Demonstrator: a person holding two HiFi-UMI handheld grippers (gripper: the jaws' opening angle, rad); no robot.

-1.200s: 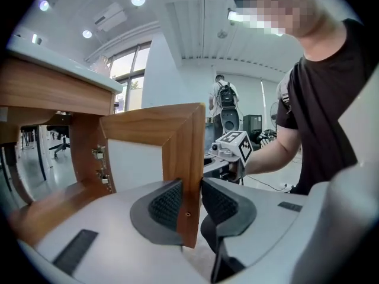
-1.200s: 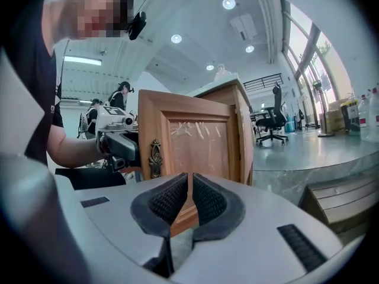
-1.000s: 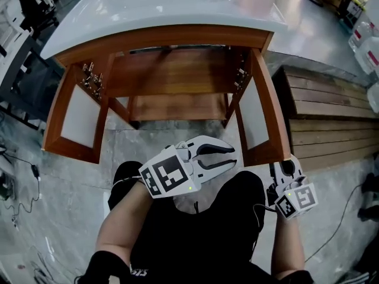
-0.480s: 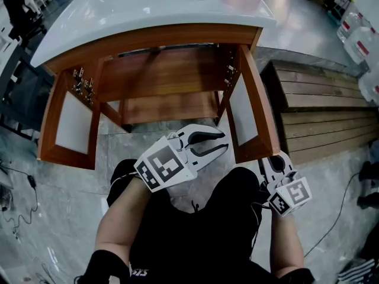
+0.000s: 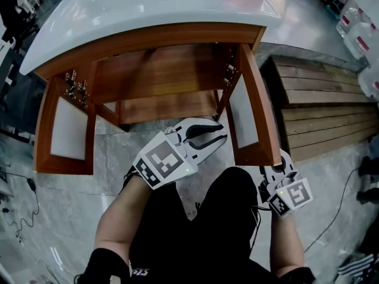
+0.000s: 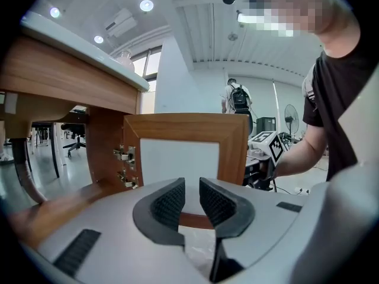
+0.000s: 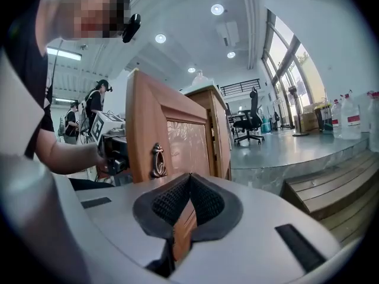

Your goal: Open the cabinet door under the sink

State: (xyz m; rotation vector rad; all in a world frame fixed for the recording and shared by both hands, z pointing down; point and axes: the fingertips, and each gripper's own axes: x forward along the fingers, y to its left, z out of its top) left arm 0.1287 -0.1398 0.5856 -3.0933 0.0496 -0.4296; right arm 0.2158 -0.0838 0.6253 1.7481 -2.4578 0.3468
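Note:
The wooden cabinet under the white sink top [image 5: 148, 10] has both doors swung wide. The left door [image 5: 62, 129] and the right door [image 5: 251, 108] each hold a white panel. My left gripper [image 5: 222, 131] hovers in front of the bare shelf [image 5: 166, 108], just left of the right door. Its jaws are closing with nothing between them [image 6: 190, 188], and the right door's inner face [image 6: 180, 158] lies beyond. My right gripper [image 5: 282, 158] is shut at that door's outer free edge, its pads meeting [image 7: 189, 179] just below the ring pull [image 7: 157, 160].
Wooden steps [image 5: 325, 123] lie right of the cabinet, close behind the open right door. Water jugs [image 5: 361, 34] stand at the far right. Cables [image 5: 18, 182] trail over the stone floor at the left. The person's legs fill the bottom.
My left gripper has moved forward toward the cabinet, and its jaws have narrowed a little. The right gripper stays by the right door's edge. Both doors remain wide.

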